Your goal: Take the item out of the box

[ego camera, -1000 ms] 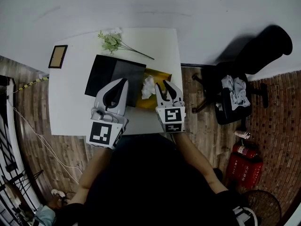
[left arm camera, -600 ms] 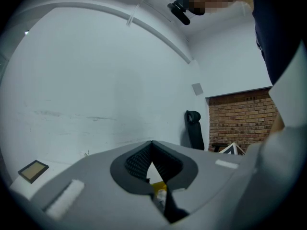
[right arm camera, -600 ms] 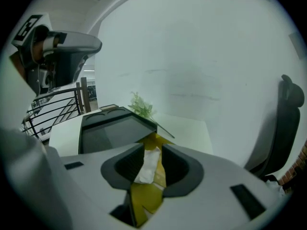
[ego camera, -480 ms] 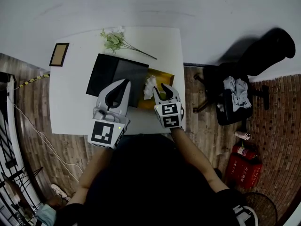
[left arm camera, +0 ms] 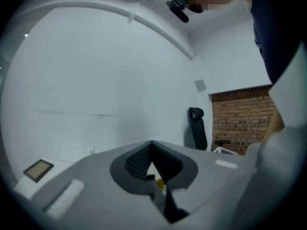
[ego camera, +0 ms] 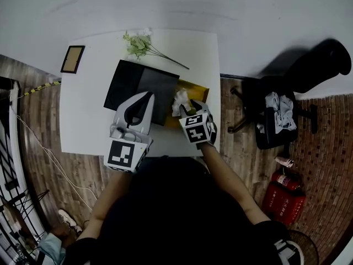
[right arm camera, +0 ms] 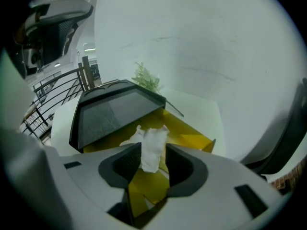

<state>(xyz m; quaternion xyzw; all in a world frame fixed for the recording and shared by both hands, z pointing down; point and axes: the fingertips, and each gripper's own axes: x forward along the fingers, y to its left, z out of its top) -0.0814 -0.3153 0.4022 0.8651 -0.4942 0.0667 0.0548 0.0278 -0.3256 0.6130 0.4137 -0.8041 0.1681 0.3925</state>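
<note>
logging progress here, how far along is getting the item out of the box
Done: the yellow box lies open beside the black lid. In hand: the right gripper has its open jaws either side of the white crumpled item, which lies in the box. Left to do: close on it and lift it out. The left gripper is shut and empty.

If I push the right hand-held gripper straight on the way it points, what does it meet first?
The crumpled white paper, lying in the yellow box directly ahead of the right hand-held gripper, whose jaws stand apart. Depth is unclear: the tips may be touching it.
</note>
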